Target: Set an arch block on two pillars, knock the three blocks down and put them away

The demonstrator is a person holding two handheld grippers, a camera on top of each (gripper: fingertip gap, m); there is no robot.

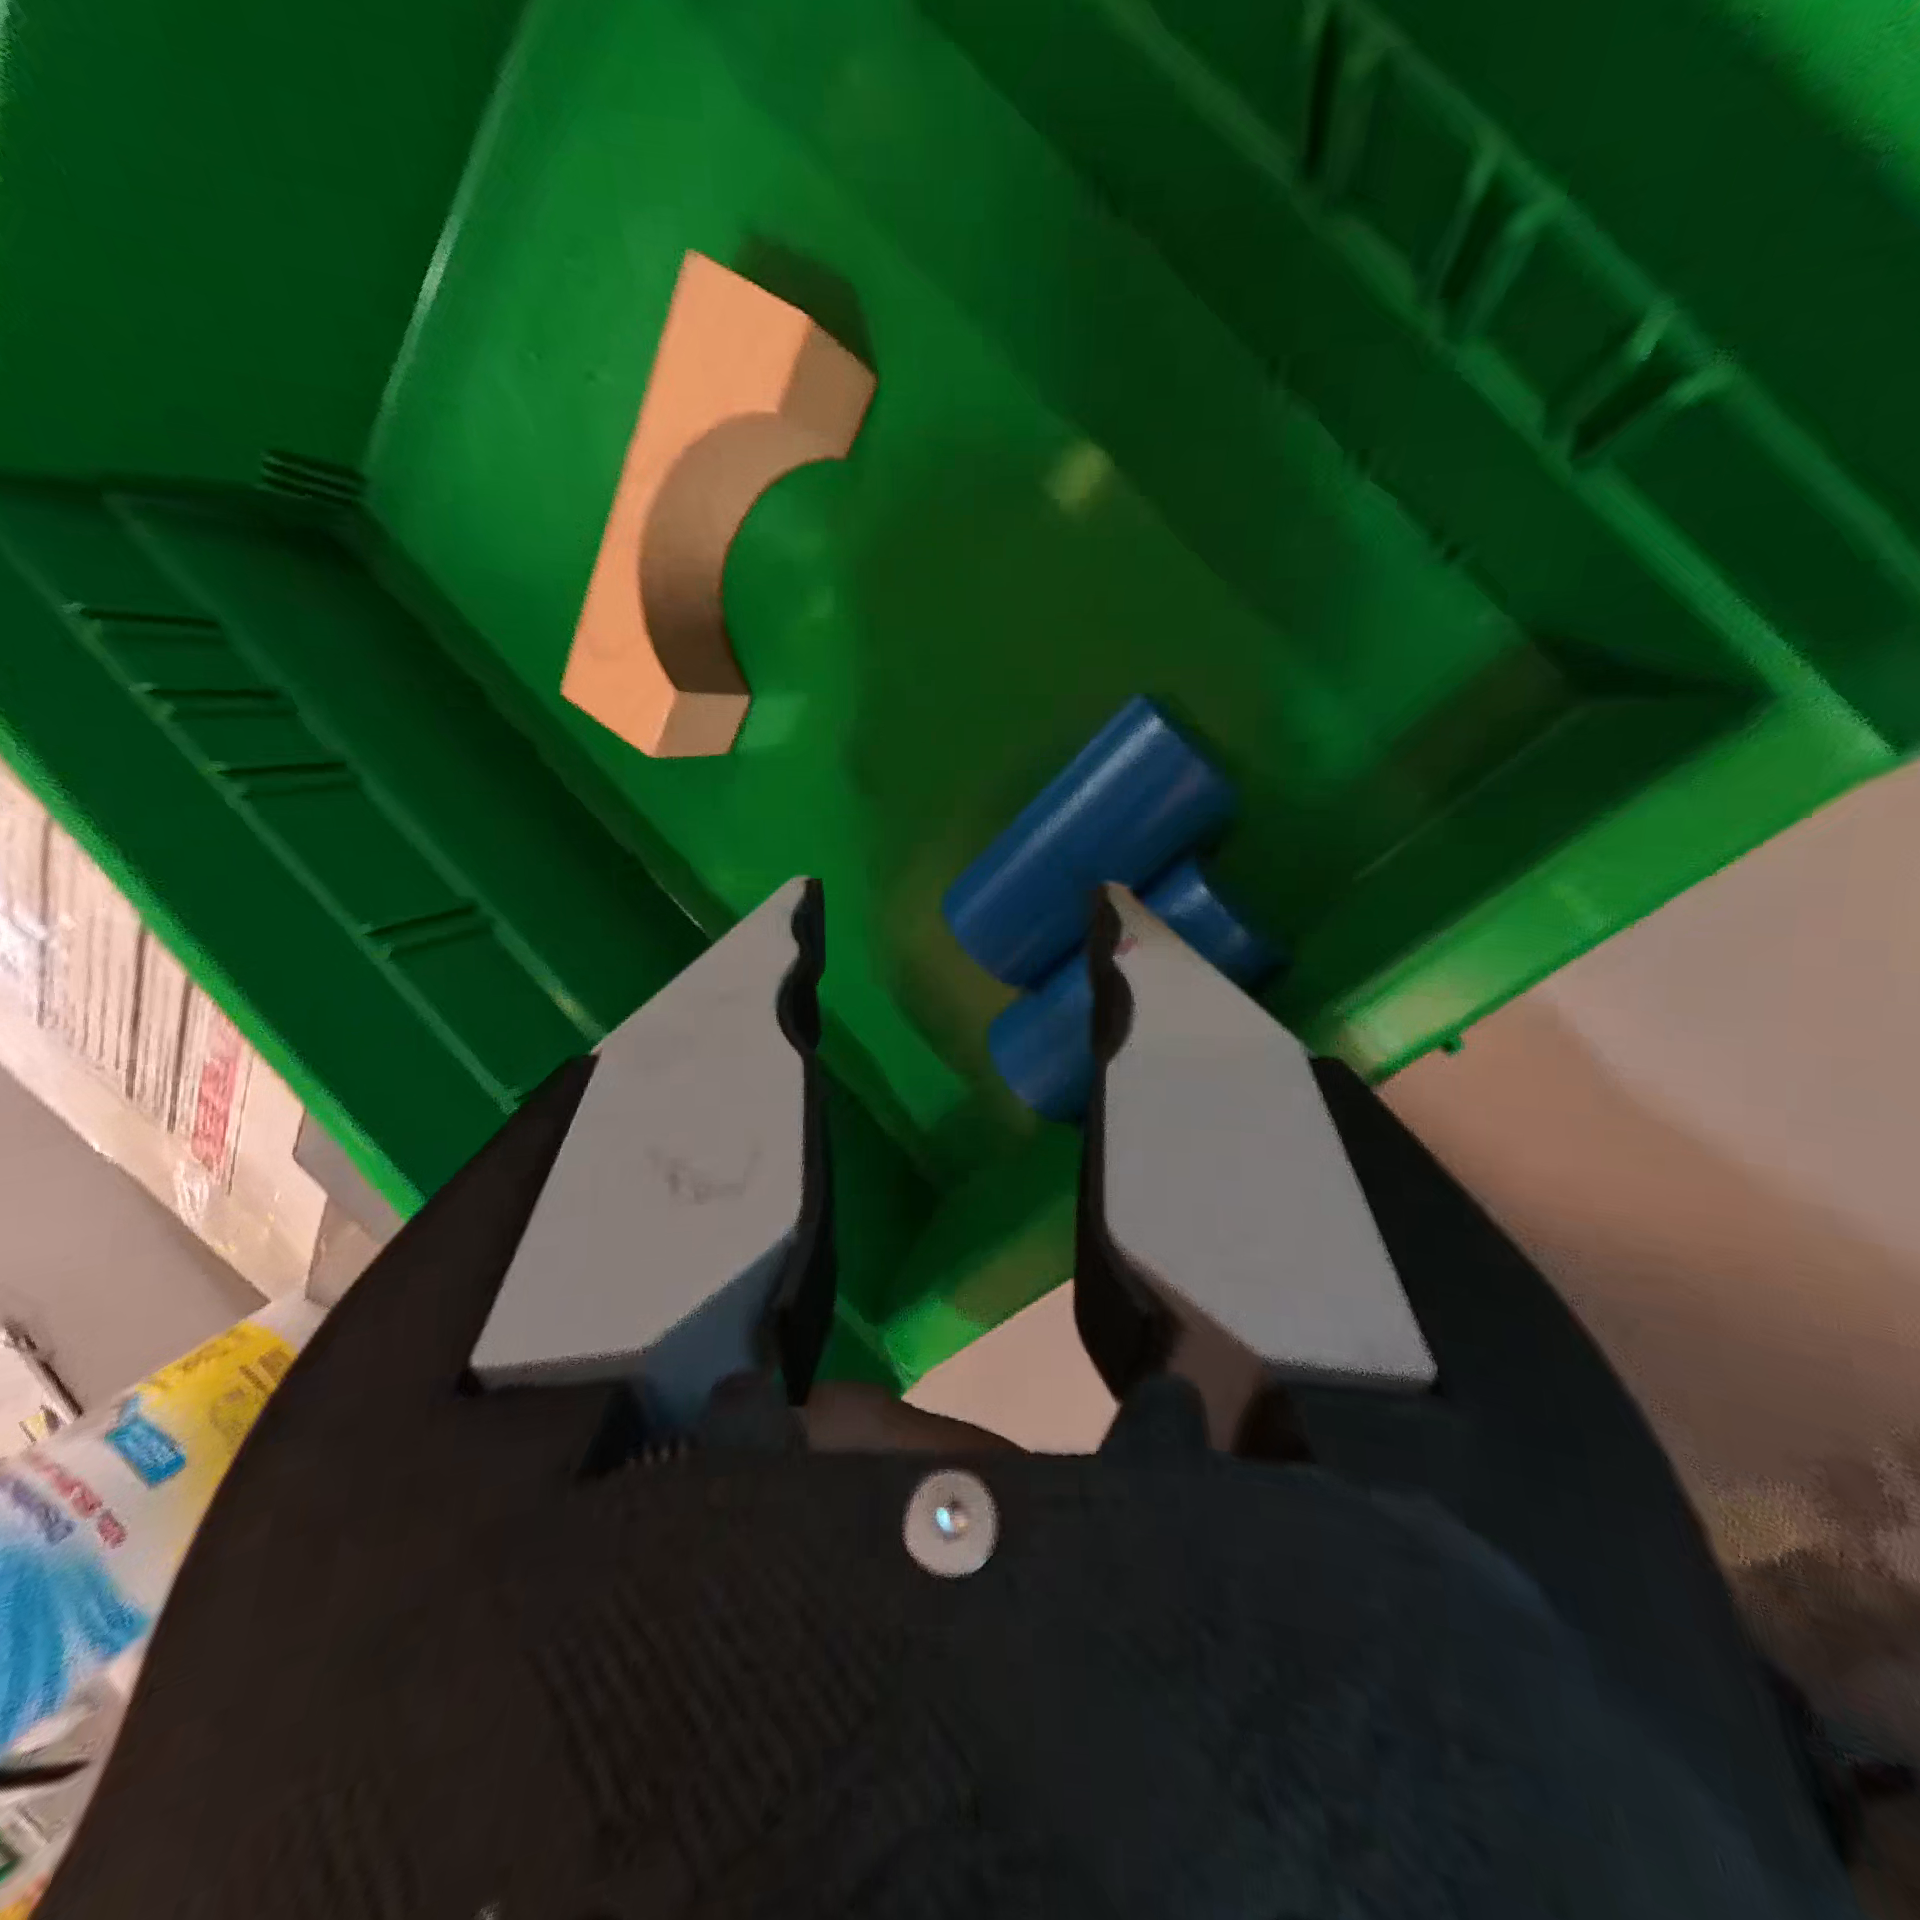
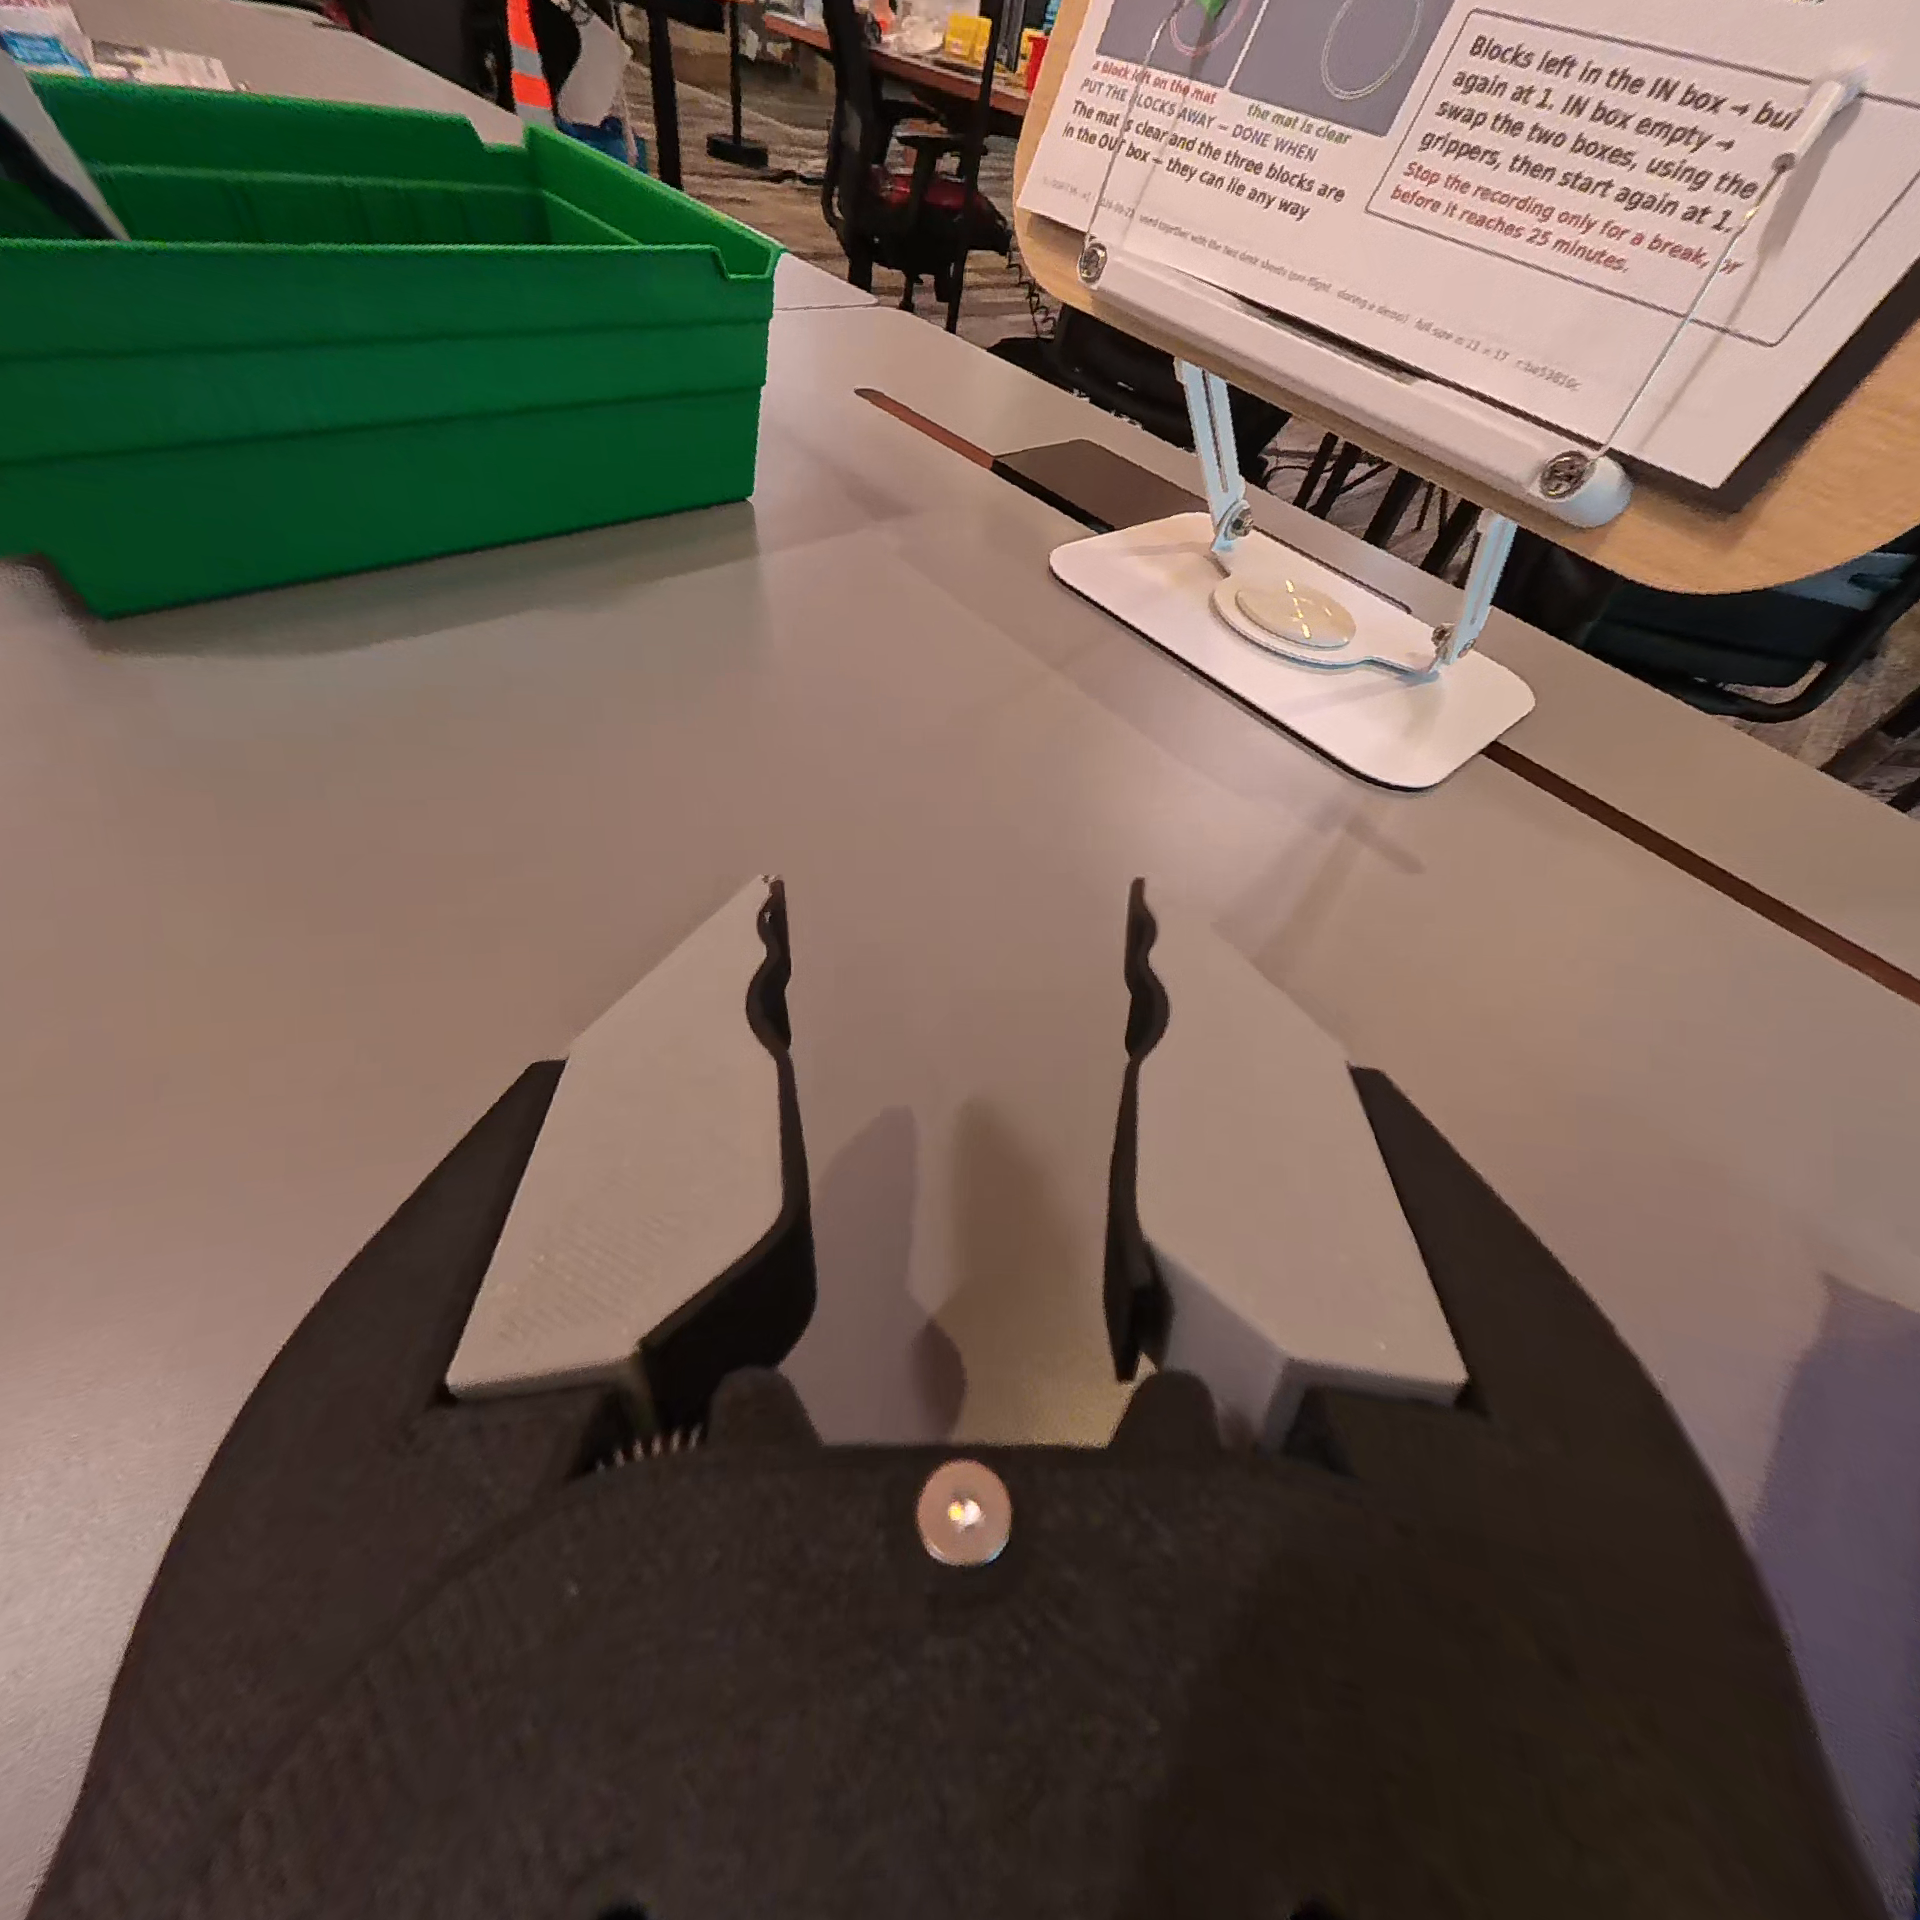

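Left wrist view looks steeply down into a green bin (image 1: pixel 1039 312) standing on the grey counter (image 1: pixel 1662 1039). The left claw (image 1: pixel 956 894) hangs over the bin's near end with its jaws fairly wide and nothing pressed between them; bare green floor shows in the gap. A tan arch block (image 1: pixel 707 499) lies flat on the bin floor at about eleven o'clock from the claw tips, its curved cut-out facing three o'clock. Two blue cylinder blocks lie on their sides at about one o'clock, in the bin's near corner: the upper blue cylinder (image 1: pixel 1091 842) rests across the lower blue cylinder (image 1: pixel 1039 1039), and the claw's right-hand fingertip (image 1: pixel 1117 914) overlaps both in the picture; whether it touches either cannot be told. The picture is motion-blurred. Printed packets (image 1: pixel 125 1455) lie at the eight o'clock edge.

Right wrist view shows the right claw (image 2: pixel 956 894) low over bare grey counter, jaws wide apart and empty. At ten o'clock sits the green bin (image 2: pixel 416 416), seen from its side. At two o'clock a white stand (image 2: pixel 1299 644) props up a board with a printed sheet (image 2: pixel 1507 208).
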